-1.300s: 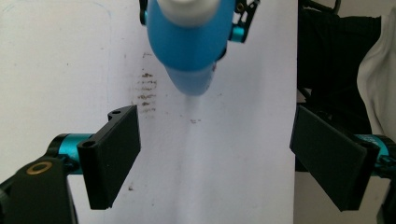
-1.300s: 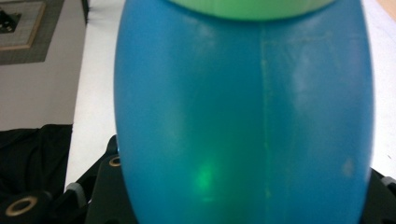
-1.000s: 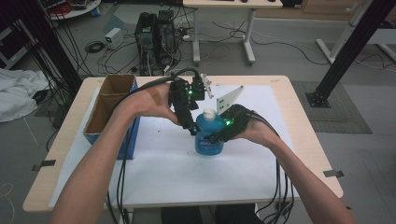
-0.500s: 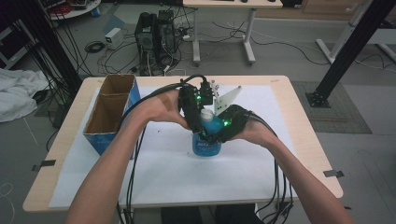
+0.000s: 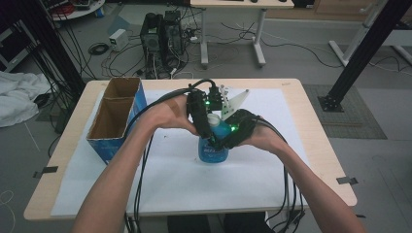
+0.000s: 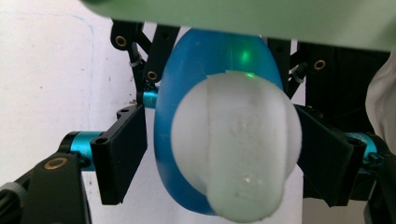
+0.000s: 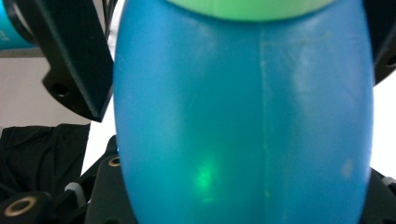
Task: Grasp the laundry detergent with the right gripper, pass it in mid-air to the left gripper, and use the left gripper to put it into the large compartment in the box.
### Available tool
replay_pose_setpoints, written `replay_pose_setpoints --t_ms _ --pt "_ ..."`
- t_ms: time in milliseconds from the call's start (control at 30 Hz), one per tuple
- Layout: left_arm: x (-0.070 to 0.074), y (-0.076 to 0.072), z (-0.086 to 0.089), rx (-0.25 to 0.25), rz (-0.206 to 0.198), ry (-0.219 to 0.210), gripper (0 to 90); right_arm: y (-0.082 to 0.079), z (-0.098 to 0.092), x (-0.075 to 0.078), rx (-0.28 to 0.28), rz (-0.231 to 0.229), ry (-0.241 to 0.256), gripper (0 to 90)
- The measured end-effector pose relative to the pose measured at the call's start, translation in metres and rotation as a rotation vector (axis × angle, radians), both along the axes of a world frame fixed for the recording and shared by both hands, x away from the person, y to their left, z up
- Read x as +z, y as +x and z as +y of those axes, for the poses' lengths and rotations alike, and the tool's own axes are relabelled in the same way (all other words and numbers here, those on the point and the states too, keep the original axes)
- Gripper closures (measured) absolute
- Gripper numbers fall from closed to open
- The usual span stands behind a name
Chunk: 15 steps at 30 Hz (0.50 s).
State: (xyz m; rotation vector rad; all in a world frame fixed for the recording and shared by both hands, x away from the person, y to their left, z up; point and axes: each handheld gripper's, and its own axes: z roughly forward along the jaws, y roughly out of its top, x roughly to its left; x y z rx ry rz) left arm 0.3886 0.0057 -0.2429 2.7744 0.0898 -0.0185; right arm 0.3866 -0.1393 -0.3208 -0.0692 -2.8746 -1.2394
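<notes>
The right gripper [image 5: 224, 141] clamps the blue bottle [image 5: 213, 148] upright mid-table to steady it, so the left gripper [image 5: 208, 127], jaws apparently still slightly apart, can grasp its white cap [image 6: 236, 144].

Left forearm: I see it rise from the bottom edge of the high view, bare, angled up and to the right toward mid-bench.

Left tongs [image 5: 210, 138]: held in the left hand [image 5: 167, 114], pointing steeply down. In the left gripper view I see both jaws apart, one on each side, neither pressing closed.

Right forearm: I see it enter from the lower right, bare, angled up and to the left.

Right tongs [image 5: 218, 144]: held in the right hand [image 5: 260, 137], pointing left and lying low. Its jaws stand apart at the frame edges in the right gripper view; I cannot tell whether they press.

Both tongs: close together, tips nearly meeting; a green light shows on each.
</notes>
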Motion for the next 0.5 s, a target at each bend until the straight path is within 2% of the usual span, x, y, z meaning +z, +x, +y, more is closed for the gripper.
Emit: replay_pose_setpoints --t_ms 33,67,100,133,167,200,233,300,367,500 --pt "0.000 0.000 0.000 0.001 0.003 -0.002 22.7 0.005 0.000 0.000 0.017 -0.066 0.023 45.4" --pt "0.000 0.000 0.000 0.000 0.005 0.000 23.2 -0.002 -0.001 0.001 0.000 0.038 -0.017 45.4" --pt "0.000 0.000 0.000 0.000 0.005 0.000 23.4 -0.002 -0.001 0.001 0.000 0.038 -0.017 45.4" --pt "-0.001 0.000 0.000 0.003 0.005 -0.006 23.4 0.009 0.003 -0.001 0.009 -0.156 0.077 45.4" --pt "-0.001 0.000 0.000 0.001 0.004 -0.008 24.5 0.003 0.000 0.000 0.006 -0.031 0.015 45.4" --pt "-0.002 0.001 0.000 0.001 0.004 -0.010 27.4 0.000 0.000 0.000 0.001 0.016 -0.010 45.3" --pt "-0.002 0.001 0.000 0.002 0.008 -0.006 27.5 -0.002 -0.001 0.000 -0.004 0.048 -0.015 45.4" --pt "-0.002 0.001 0.000 0.001 0.000 -0.010 27.6 0.001 0.000 0.000 -0.002 -0.008 0.006 45.3" --pt "-0.002 0.001 0.001 -0.001 0.005 -0.014 28.4 0.002 0.000 0.000 0.003 -0.024 0.005 45.3" --pt "-0.003 0.000 0.002 -0.001 0.012 -0.012 32.5 0.001 0.000 0.000 0.008 -0.008 0.003 45.3"
